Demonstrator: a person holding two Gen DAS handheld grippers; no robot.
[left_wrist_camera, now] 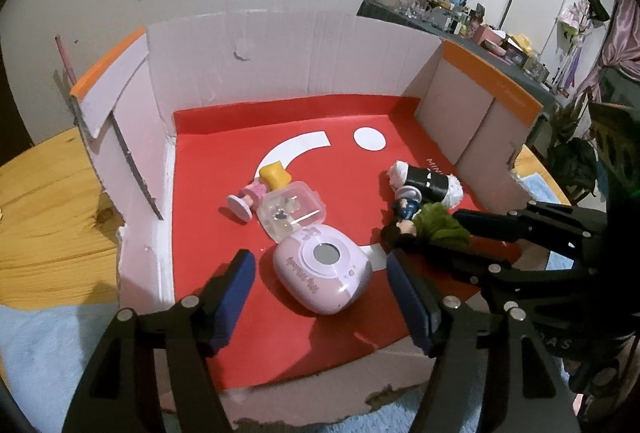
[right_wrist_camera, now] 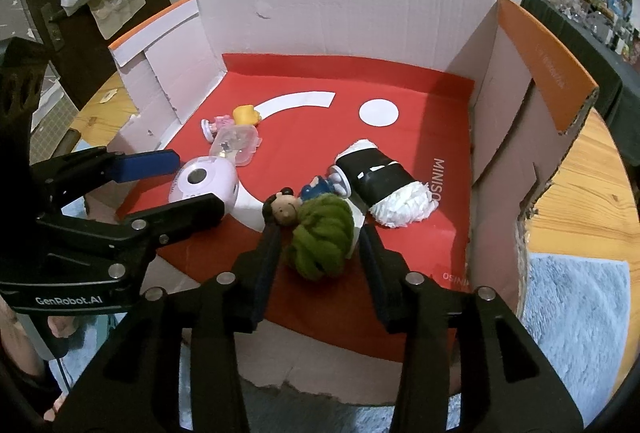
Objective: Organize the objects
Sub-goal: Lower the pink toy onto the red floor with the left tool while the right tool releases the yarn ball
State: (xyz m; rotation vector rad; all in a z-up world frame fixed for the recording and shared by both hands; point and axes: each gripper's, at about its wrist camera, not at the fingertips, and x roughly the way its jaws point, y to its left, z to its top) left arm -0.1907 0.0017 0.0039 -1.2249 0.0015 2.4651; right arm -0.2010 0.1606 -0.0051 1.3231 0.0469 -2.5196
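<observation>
Left gripper (left_wrist_camera: 320,297) hanging released over red box floor (right_wrist_camera: 400,153); pink camera (left_wrist_camera: 320,273) lying loose between its spread pads, just ahead, touching neither. Right gripper (right_wrist_camera: 320,261) also standing unclenched, fingers flanking green-haired doll (right_wrist_camera: 320,233), gaps showing on both sides. Doll's long axis running left-right across right jaws, head pointing toward left gripper. Black-and-white roll (right_wrist_camera: 380,189) lying just beyond doll. Both items sitting inside cardboard box; each gripper nearest its own item. Judging: both items looking already placed.
</observation>
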